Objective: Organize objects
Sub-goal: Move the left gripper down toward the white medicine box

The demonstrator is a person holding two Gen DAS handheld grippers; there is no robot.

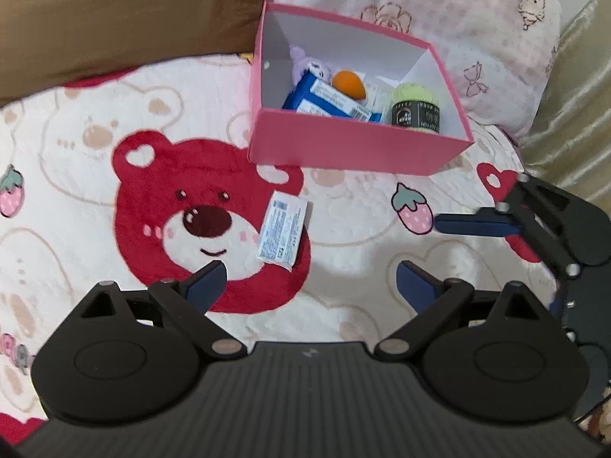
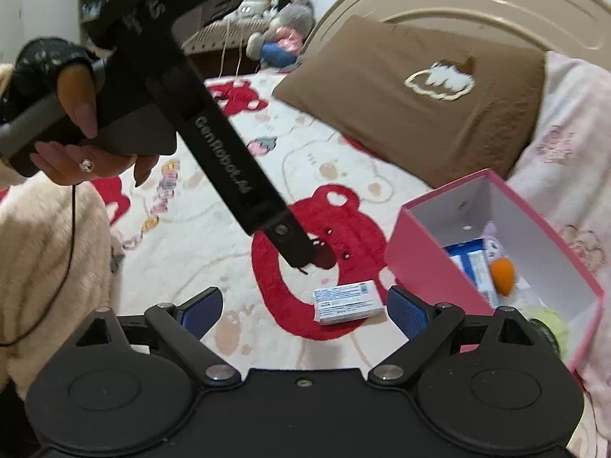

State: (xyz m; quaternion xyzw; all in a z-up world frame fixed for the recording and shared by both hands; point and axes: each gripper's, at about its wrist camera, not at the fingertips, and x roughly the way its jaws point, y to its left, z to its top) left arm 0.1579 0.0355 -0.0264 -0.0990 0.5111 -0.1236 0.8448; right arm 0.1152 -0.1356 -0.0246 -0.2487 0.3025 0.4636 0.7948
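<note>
Small white carton, blue print on its face, lies flat on the bear blanket, centre of the left wrist view, on the red bear's cheek. It sits apart from the pink box, which stands just above it in frame. Looks like the last loose item, so judged next to go in.

Pink box is open-topped, upper middle of that view, backed against the brown pillow and pink pillow, probably so it stays put on the soft bed. Inside already: blue packs, orange sponge, purple plush, green yarn ball. Sorting judged mostly done.

Left gripper: jaws wide apart, nothing between them, bottom centre, carton just above its left fingertip. Not touching it.

Right gripper: jaws also spread wide and empty. In the right wrist view the carton lies in line between the fingers, lower centre, so this one seems lined up for the pick. Contact not seen; pads clear of it.

A hand at left of the right wrist view grips the left gripper's handle, which slants across toward centre.

Risk, judged: plush blanket gives, so the flat carton may slide or tip when pinched.
</note>
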